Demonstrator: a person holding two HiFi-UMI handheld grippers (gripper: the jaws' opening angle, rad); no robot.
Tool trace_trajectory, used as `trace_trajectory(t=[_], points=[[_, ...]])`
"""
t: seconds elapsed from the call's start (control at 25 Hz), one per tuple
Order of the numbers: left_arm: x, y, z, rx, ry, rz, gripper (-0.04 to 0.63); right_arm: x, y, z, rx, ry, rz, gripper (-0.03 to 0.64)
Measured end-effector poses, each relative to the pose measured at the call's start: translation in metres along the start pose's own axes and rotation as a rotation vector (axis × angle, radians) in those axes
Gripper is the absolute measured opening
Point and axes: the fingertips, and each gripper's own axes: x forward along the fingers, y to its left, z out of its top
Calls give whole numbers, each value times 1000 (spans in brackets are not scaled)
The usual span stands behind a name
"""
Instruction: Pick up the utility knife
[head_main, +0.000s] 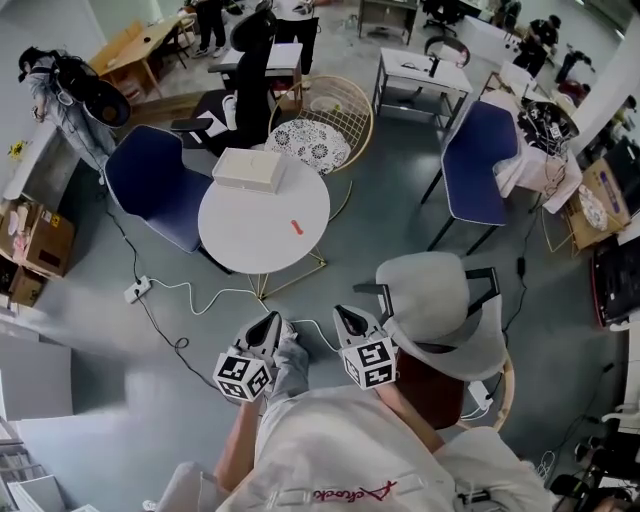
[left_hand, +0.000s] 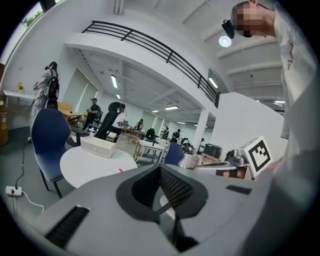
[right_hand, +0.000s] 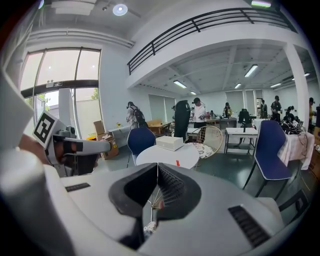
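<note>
The utility knife (head_main: 296, 227) is a small red-orange piece lying on the right part of the round white table (head_main: 243, 240). It shows as a red speck in the left gripper view (left_hand: 120, 170) and in the right gripper view (right_hand: 177, 163). Both grippers are held side by side well short of the table, pointing toward it. My left gripper (head_main: 271, 319) has its jaws closed together with nothing between them (left_hand: 160, 167). My right gripper (head_main: 343, 312) is also shut and holds nothing (right_hand: 157, 164).
A white box (head_main: 248, 169) lies at the table's far edge. A blue chair (head_main: 150, 180) stands left of the table, a wicker chair (head_main: 335, 120) behind it, a grey chair (head_main: 440, 310) by my right gripper. A cable and power strip (head_main: 137, 290) lie on the floor.
</note>
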Motion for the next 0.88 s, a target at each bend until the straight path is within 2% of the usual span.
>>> trace_trajectory(t=[0.64, 0.88], points=[[67, 118, 75, -23, 15, -58, 12, 136, -10, 86, -16, 24, -35, 17], [91, 154, 98, -19, 17, -102, 12, 181, -15, 112, -24, 32, -70, 17]])
